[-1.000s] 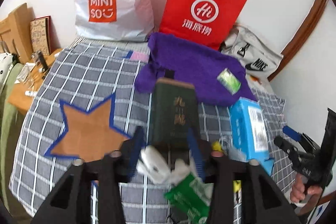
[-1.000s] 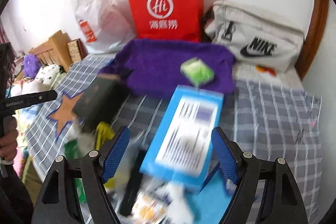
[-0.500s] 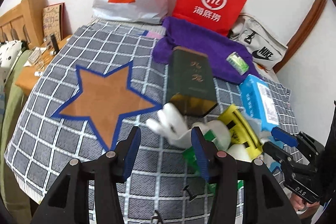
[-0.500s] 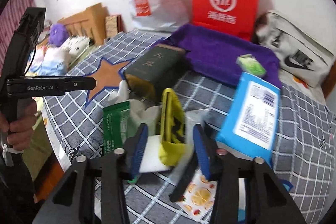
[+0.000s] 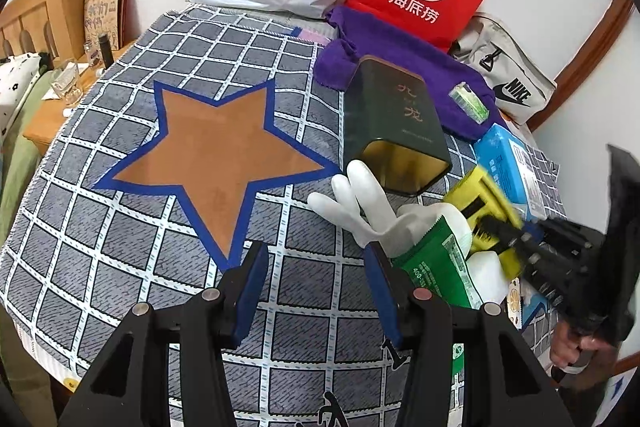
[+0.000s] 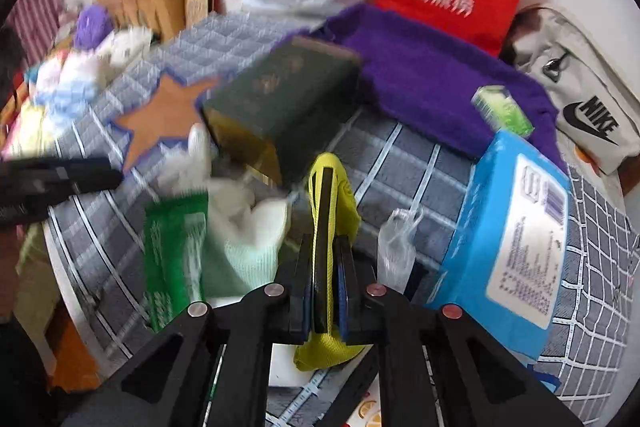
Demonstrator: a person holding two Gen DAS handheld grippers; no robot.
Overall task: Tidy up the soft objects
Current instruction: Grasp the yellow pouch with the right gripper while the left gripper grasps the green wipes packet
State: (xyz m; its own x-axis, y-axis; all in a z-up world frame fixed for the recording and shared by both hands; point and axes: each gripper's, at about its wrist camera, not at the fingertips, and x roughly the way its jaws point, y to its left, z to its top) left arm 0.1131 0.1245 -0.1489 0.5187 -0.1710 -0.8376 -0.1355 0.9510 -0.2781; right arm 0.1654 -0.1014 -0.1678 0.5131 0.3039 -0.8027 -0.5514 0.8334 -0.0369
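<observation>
My right claw (image 6: 325,281) has just closed, clamping the yellow pouch (image 6: 329,203) beside the green tin (image 6: 280,103); my left claw (image 5: 314,285) stands apart, empty. Next, likely: lift it clear of the clutter.

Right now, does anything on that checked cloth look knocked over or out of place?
Yes. The dark green tin lies on its side, its gold open end facing the white rubber glove. The glove, a green packet and a yellow pouch sit in a jumbled heap; the right gripper is shut on the pouch.
</observation>
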